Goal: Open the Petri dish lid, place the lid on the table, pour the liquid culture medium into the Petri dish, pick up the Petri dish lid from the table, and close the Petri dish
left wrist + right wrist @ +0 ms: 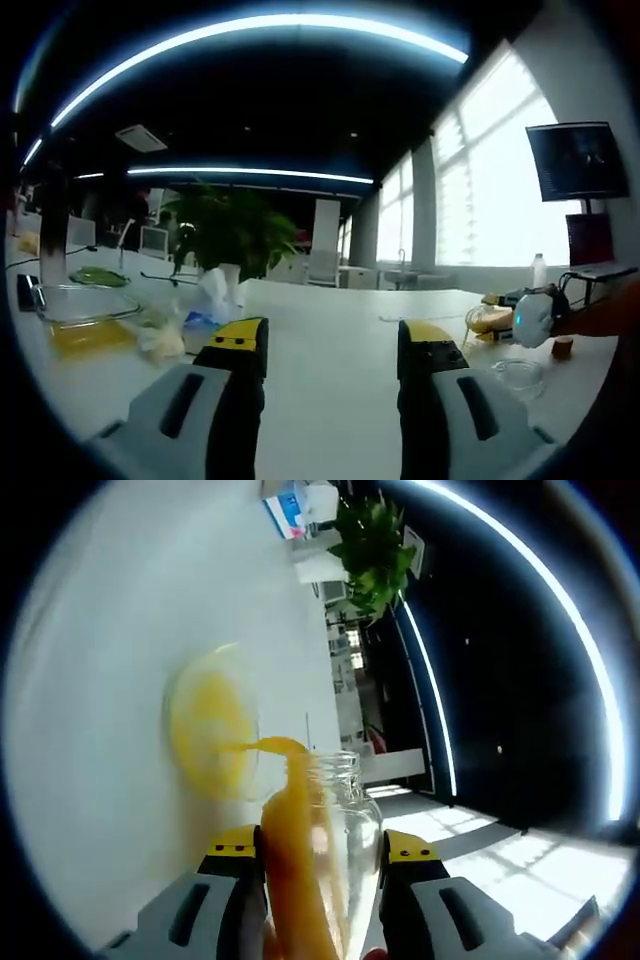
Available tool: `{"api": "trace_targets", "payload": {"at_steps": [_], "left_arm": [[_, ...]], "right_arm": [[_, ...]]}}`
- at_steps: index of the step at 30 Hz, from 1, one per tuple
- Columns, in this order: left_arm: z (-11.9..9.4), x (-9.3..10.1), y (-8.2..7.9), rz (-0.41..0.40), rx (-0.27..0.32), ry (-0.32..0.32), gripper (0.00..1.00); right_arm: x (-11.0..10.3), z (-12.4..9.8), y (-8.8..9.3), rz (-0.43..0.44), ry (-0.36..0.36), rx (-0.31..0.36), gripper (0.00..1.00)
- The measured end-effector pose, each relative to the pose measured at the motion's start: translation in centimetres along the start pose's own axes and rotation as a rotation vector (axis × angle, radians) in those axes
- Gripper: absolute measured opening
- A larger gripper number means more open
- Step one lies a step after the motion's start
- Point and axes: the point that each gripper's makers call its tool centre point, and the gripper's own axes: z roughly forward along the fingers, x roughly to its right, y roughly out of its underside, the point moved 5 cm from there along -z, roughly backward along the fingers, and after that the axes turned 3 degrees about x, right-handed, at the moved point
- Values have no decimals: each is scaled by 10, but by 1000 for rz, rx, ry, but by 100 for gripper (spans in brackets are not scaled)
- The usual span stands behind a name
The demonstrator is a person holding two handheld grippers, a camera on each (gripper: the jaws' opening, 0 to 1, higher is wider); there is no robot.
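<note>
My right gripper (320, 852) is shut on a clear glass bottle (345, 810), which is tipped over. An orange stream of liquid medium (275, 748) runs from its mouth into the open Petri dish (208, 735) on the white table; the dish holds a yellow pool. In the left gripper view the same dish (487, 320) sits at the far right beside the right gripper (537, 315), and the clear lid (520, 376) lies on the table nearer to me. My left gripper (330, 350) hovers over the table, open, with nothing between its jaws.
A glass container with yellow contents (85, 322) and crumpled wrapping (205, 305) lie on the white table (330, 310) at the left. A potted plant (230, 228) stands behind them. A dark monitor (575, 160) hangs by the windows at the right.
</note>
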Motion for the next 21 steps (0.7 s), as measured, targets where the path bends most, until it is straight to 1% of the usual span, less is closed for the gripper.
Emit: {"api": "trace_targets", "payload": {"at_steps": [8, 13, 16, 18, 19, 20, 21], "left_arm": [[1, 2, 2, -9, -1, 6, 43], [1, 1, 4, -13, -3, 2, 43], [1, 0, 3, -16, -1, 1, 43], [1, 1, 3, -18, 0, 1, 43], [1, 1, 3, -18, 0, 2, 43], [2, 1, 3, -18, 0, 3, 43], [2, 2, 3, -19, 0, 4, 43]], "right_arm": [[3, 2, -1, 18, -7, -2, 39], [13, 4, -4, 70, -2, 3, 39], [21, 4, -7, 129, 6, 9, 39], [28, 4, -8, 198, 14, 17, 39], [32, 4, -9, 201, 19, 15, 40], [36, 4, -10, 234, 19, 19, 40], [37, 4, -10, 240, 20, 19, 40]]}}
